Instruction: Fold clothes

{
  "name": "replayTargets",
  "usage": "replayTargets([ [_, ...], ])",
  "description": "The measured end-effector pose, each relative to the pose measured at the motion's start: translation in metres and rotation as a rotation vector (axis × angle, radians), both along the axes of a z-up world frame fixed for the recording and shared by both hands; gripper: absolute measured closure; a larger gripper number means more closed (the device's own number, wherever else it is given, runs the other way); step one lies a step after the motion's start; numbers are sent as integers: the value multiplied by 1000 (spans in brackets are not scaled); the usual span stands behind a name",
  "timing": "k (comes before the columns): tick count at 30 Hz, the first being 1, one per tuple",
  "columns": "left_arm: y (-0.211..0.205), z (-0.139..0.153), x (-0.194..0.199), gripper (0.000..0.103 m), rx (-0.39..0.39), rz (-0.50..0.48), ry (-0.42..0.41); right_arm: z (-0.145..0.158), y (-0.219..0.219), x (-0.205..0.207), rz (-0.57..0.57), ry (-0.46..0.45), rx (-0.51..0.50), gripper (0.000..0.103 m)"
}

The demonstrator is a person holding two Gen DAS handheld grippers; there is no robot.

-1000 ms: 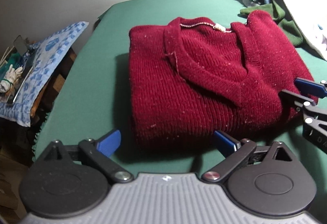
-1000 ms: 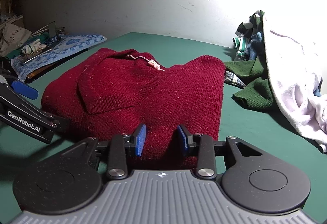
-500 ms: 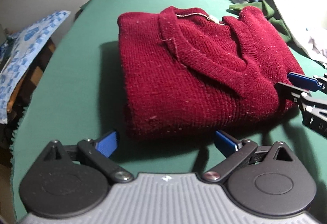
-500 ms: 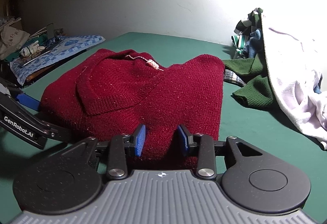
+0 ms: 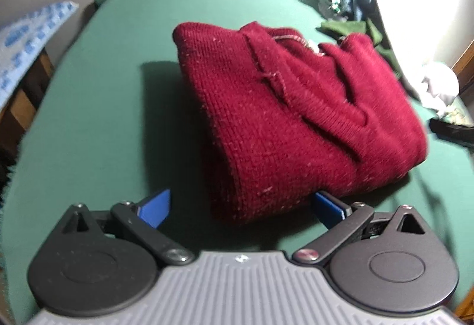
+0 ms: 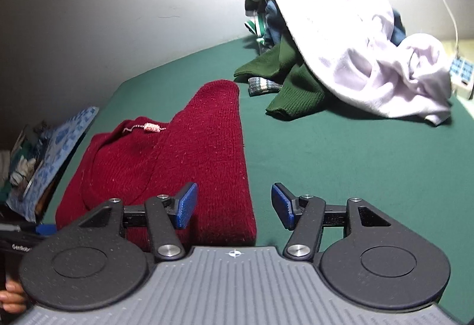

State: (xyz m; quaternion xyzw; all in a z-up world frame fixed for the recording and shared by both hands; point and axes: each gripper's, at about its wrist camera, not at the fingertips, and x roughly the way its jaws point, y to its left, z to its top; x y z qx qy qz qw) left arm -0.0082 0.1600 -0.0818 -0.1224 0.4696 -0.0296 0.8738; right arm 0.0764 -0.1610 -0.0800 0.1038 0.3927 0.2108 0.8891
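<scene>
A folded red sweater (image 5: 290,123) lay on the green table (image 5: 97,123). The left gripper (image 5: 241,206) stood with its fingers wide apart, the sweater's near edge between them and no pad pressing it. The right gripper (image 6: 234,205) was opening, its jaws clear of the sweater's corner. A pile of clothes (image 6: 340,58) sat well apart by the wall.

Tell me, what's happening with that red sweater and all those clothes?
A person is folding clothes with two hand-held grippers. The red sweater lies folded on the green table. The left gripper is open by its near edge. The right gripper is opening, its pads off the sweater. A pile of clothes waits by the wall, unfolded.
</scene>
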Motion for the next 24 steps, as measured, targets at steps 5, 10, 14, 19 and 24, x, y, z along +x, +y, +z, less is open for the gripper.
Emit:
replayTargets([
  [5,2,22,1,2,-19,-44,-74,-5,13,25,72,45,-11,44],
  [10,8,16,23,1,14,-4,-54,-15,14,50,115,118,17,44],
  [14,13,5,36,1,-7,13,-34,-22,13,61,140,147,41,37],
  [19,20,-3,42,1,-81,31,-18,-26,13,71,178,177,76,35],
  [24,27,4,46,1,-133,42,-33,-23,19,77,225,186,96,35],
])
